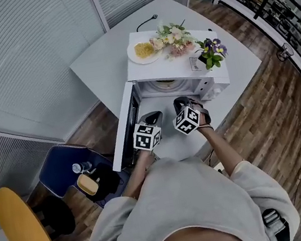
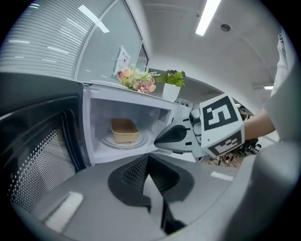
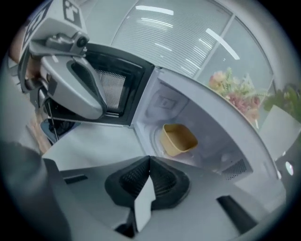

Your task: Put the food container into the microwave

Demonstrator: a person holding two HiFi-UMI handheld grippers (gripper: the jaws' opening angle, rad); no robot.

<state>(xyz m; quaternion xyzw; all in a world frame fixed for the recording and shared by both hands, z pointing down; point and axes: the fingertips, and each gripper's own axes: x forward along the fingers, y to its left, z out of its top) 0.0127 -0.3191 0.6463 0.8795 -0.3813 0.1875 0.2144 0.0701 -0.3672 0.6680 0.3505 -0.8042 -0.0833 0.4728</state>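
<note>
The container is seen resting inside the microwave, the left hand-held gripper and right hand-held gripper are pressed together on nothing, and only the open door is judged left to be shut.

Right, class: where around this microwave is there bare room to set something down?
Bare: the table between the microwave and the cable. Crowded: the microwave's top, with plate, flowers and potted plant; the food container occupies the inside.

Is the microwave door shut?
No, the door stands swung open at the left, leaving the food container visible inside the microwave.
</note>
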